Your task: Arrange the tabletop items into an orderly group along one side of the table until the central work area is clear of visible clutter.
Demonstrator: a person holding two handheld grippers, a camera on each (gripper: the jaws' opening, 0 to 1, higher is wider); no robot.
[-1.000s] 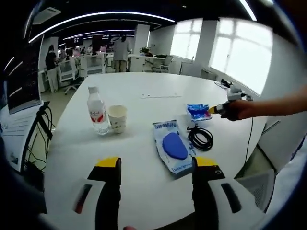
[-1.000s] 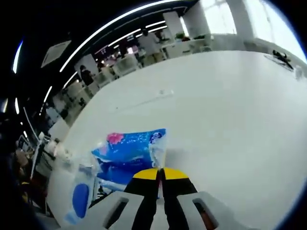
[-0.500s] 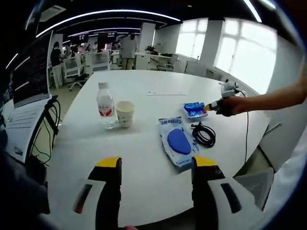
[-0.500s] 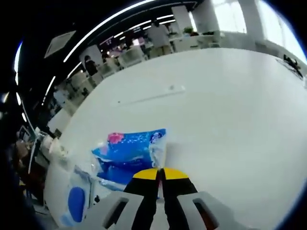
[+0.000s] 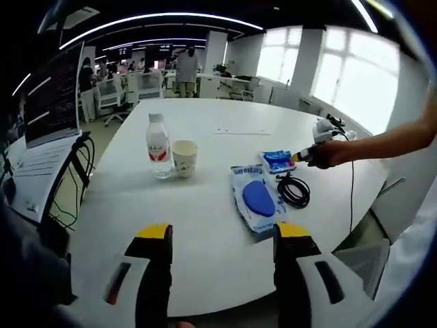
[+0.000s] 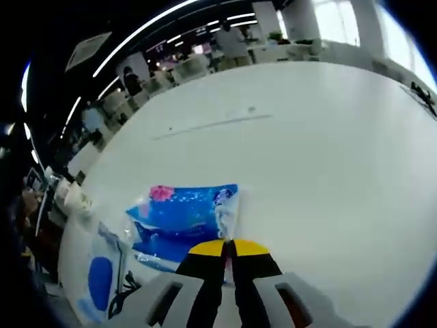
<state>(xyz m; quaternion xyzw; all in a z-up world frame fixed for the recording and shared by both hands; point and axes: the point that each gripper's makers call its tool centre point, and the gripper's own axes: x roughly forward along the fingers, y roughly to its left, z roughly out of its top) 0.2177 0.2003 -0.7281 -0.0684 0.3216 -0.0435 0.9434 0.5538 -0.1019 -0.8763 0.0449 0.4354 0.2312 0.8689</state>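
My right gripper (image 6: 229, 247) is shut on the clear end of a blue snack packet (image 6: 181, 217) that lies over the white table (image 6: 328, 157). From the left gripper view, that packet (image 5: 278, 160) sits at the table's right side, with the right gripper (image 5: 302, 156) in a person's hand at its edge. A flat blue-and-white package (image 5: 256, 199) and a black cable coil (image 5: 293, 191) lie just before it. A water bottle (image 5: 158, 145) and a paper cup (image 5: 184, 158) stand left of centre. My left gripper (image 5: 223, 232) hangs open off the table's near edge, nothing between its jaws.
The table's far half (image 5: 232, 116) holds only a thin flat strip (image 5: 234, 130). A desk with cables (image 5: 41, 178) stands to the left. Office desks, chairs and people fill the background. A small device (image 5: 331, 128) with a cord sits at the table's right rim.
The left gripper view has drawn back from the table and shifted. My right gripper stays shut on the blue packet while the table behind it shifts slightly.
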